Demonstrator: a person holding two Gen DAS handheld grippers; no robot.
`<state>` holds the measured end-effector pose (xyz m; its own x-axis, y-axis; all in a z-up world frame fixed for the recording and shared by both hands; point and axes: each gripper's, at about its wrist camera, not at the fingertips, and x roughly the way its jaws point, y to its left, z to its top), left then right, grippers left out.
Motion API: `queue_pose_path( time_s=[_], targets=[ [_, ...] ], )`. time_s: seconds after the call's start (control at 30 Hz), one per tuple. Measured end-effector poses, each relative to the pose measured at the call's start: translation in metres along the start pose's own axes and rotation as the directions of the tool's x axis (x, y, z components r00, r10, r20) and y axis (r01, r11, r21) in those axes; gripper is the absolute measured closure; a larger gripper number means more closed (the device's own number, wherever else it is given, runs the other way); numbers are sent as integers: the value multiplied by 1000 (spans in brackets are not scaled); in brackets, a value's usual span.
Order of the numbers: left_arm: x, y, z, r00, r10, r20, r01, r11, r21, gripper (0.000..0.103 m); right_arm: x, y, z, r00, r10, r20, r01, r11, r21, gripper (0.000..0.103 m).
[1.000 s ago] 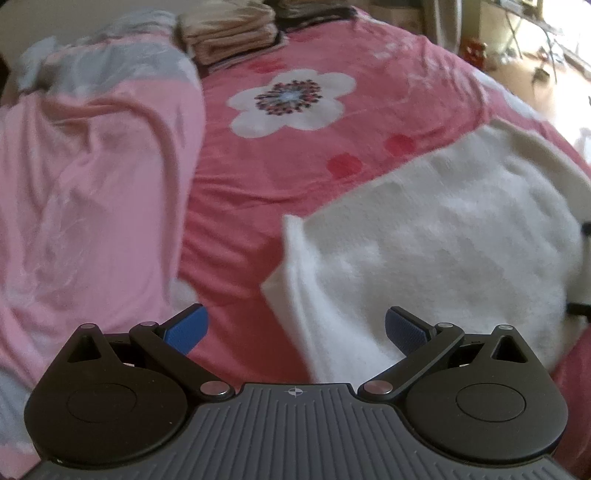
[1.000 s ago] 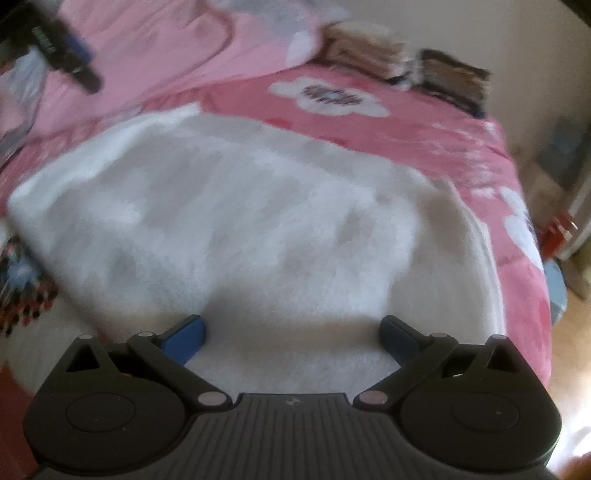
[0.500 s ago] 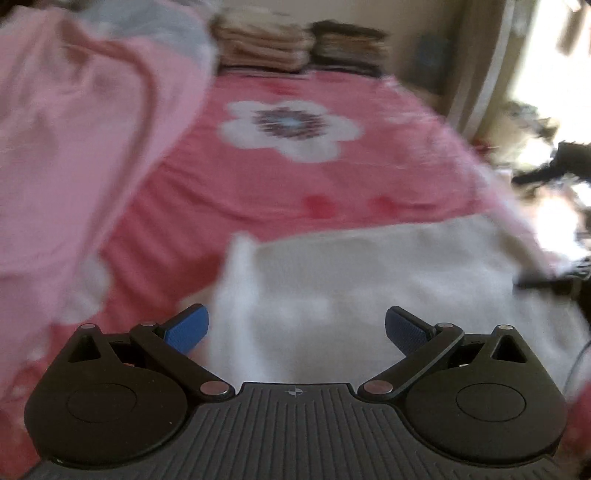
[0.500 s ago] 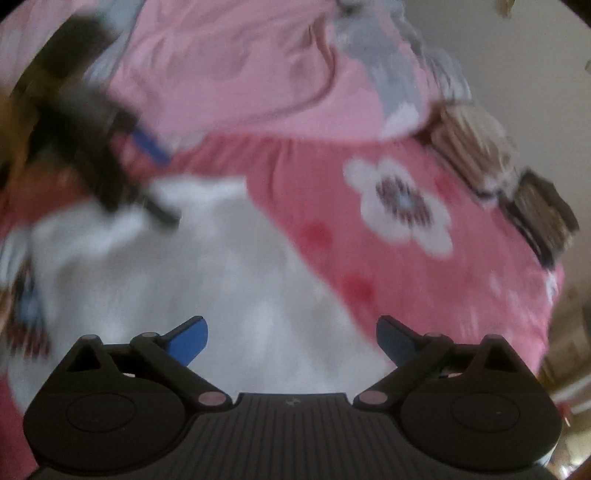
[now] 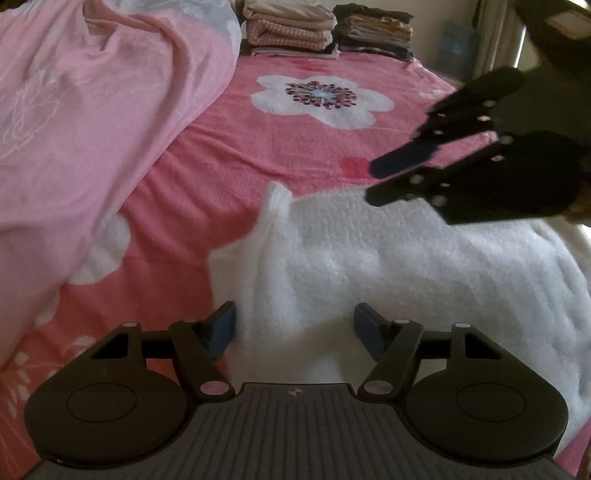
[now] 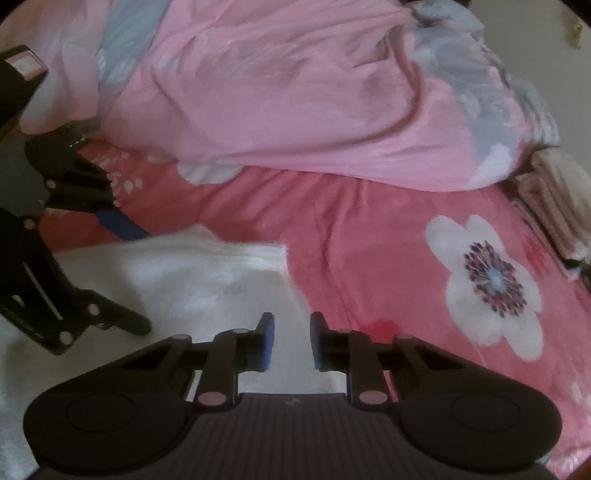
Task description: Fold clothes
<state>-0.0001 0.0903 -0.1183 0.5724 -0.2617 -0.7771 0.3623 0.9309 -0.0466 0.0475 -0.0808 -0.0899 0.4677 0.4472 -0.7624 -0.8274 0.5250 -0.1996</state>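
A white fluffy garment (image 5: 406, 258) lies flat on the pink flowered bed sheet (image 5: 258, 147). My left gripper (image 5: 295, 330) is open, its jaws straddling the garment's near left edge. My right gripper (image 6: 291, 341) hovers over the garment's far edge (image 6: 207, 273), its jaws partly closed with a narrow gap and nothing between them. The right gripper also shows in the left wrist view (image 5: 443, 173), above the garment's far right part. The left gripper shows in the right wrist view (image 6: 74, 236), at the garment's left corner.
A rumpled pink and grey quilt (image 5: 92, 110) covers the left side of the bed and also shows in the right wrist view (image 6: 295, 92). Stacks of folded clothes (image 5: 325, 26) stand at the bed's far end. A window and floor lie beyond the right edge.
Both grippers have swung toward the garment's left end. The right gripper's jaws have narrowed from wide open. The left gripper has come down over the garment's edge and narrowed somewhat.
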Motion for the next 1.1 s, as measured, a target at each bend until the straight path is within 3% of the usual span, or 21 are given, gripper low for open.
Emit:
queue_pose_path(
  time_s=[0.43, 0.53, 0.63, 0.8, 1.1],
  targets=[
    [4, 4, 0, 1000, -12, -6, 12, 1000, 7, 32, 34, -13, -2, 995, 88, -50, -88, 996, 17, 82],
    [4, 4, 1, 1000, -10, -6, 10, 1000, 8, 30, 31, -9, -2, 995, 91, -45, -92, 996, -5, 93],
    [5, 3, 0, 1000, -4, -4, 4, 1000, 8, 28, 26, 0, -4, 997, 71, -21, -73, 996, -59, 101],
    [4, 2, 0, 1000, 14, -3, -14, 1000, 4, 27, 13, 12, -1, 997, -30, 72, 40, 989, -140, 102],
    [2, -1, 0, 997, 78, 3, -78, 997, 13, 27, 27, 24, -5, 983, -135, 128, 161, 962, -222, 103]
  ],
)
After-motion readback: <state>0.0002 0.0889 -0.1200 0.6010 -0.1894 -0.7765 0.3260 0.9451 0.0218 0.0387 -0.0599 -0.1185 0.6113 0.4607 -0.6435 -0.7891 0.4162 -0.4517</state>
